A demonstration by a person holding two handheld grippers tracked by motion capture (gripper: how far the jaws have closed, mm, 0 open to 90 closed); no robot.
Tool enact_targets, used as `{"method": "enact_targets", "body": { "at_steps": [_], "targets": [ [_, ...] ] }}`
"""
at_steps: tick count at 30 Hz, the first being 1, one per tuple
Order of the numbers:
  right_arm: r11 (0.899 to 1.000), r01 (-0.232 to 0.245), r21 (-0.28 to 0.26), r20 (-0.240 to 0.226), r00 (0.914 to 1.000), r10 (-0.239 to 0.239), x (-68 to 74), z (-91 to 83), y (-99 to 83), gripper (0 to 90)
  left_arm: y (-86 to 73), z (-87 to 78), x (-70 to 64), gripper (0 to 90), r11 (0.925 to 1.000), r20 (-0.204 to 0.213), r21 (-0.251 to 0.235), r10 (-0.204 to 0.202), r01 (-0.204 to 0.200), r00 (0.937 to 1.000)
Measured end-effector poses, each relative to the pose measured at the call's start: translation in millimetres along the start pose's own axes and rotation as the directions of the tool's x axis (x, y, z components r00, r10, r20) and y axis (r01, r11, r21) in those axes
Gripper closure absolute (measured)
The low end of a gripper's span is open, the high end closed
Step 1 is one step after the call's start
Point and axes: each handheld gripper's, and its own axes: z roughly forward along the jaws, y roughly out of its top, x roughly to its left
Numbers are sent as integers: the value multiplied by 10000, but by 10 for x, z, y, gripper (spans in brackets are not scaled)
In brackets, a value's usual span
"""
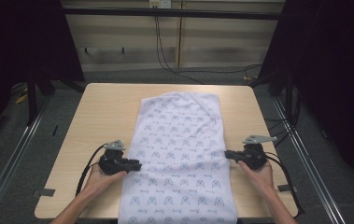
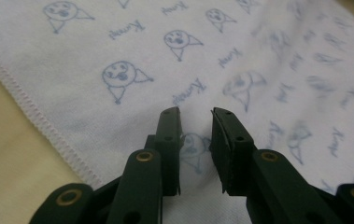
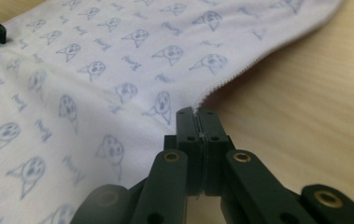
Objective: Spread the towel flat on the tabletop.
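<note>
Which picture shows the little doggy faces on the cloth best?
The left gripper view: the faces on the cloth are big and sharp there. The right gripper view shows them smaller and partly blurred. In the high view they are only tiny marks.

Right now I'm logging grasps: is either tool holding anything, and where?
The right tool pinches the white printed cloth at its side edge; the left tool holds nothing.

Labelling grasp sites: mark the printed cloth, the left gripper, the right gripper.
printed cloth (image 1: 179, 140): high view, middle of fabric.
left gripper (image 2: 196, 128): left gripper view, midway between its tips.
right gripper (image 3: 196, 112): right gripper view, midway between its tips.
</note>
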Motion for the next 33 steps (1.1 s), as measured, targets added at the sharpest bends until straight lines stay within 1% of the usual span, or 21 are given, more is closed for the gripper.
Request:
{"method": "enact_targets", "body": {
  "at_steps": [1,2,4,5,6,8,9,11,13,14,17,18,20,21,23,26,28,30,31,32,33],
  "targets": [
    [10000,0,0,0,10000,0,0,0,0,889,0,0,0,715,10000,0,0,0,0,10000],
    [9999,-87,69,-43,10000,87,2,-59,-53,888,-43,-13,-73,715,9999,311,106,68,-71,9995],
    [9993,-43,376,-62,10000,45,57,-142,-183,888,-89,-18,-213,669,9988,639,335,341,-363,9974],
    [9986,-15,529,-106,9999,21,90,-170,-237,887,-123,-20,-327,642,9968,962,591,471,-529,9942],
    [9986,-15,529,-106,9999,21,90,-170,-237,887,-123,-20,-327,633,9968,962,591,471,-529,9942],
    [9966,100,813,-242,9997,-80,225,-295,-356,882,-166,-25,-413,634,9949,1454,843,431,-558,9884],
    [9964,64,845,-291,9996,-39,266,-349,-395,881,-198,-39,-454,645,9929,1738,977,502,-680,9835],
    [9961,27,879,-414,9991,10,334,-458,-493,865,-239,-69,-502,683,9914,1839,1030,614,-813,9810],
    [9947,89,1020,-325,9995,-57,384,-536,-576,820,-246,-106,-515,704,9923,1752,912,667,-837,9823],
    [9954,60,961,-245,9997,-37,392,-562,-598,792,-227,-124,-496,720,9935,1590,783,695,-828,9848],
    [9981,-30,607,-65,10000,34,358,-601,-576,738,-125,-144,-376,754,9978,1140,228,598,-628,9917],
    [9988,-111,475,16,9999,110,333,-595,-552,703,-80,-136,-328,765,9980,1000,115,603,-618,9932],
    [9997,-146,220,318,9994,139,282,-570,-498,684,7,-93,-233,775,9980,608,-51,631,-630,9962],
    [9998,-142,157,285,9995,138,260,-555,-472,683,51,-55,-176,775,9982,422,-21,606,-606,9973],
    [10000,-1,10,324,9995,1,224,-507,-418,689,125,16,-62,783,9985,-50,-24,547,-547,9985],
    [9998,85,-201,167,9998,-82,184,-417,-315,727,230,77,80,785,9993,-366,-280,231,-241,9991],
    [9997,63,-238,87,9999,-61,154,-337,-242,728,281,107,140,779,9987,-663,-435,248,-277,9975],
    [9997,70,-230,-28,10000,-70,119,-242,-170,723,330,152,197,755,9993,-807,-299,201,-225,9965],
    [9997,95,-209,-55,9999,-96,104,-195,-133,704,342,165,224,744,9990,-920,-409,159,-197,9956],
    [9997,68,-237,-140,9999,-71,85,-153,-101,682,352,182,256,729,9992,-868,-393,-3,-32,9962],
    [9997,72,-232,-126,9999,-75,63,-106,-72,654,356,200,277,708,9997,-860,-241,14,-35,9963]
  ]
}}
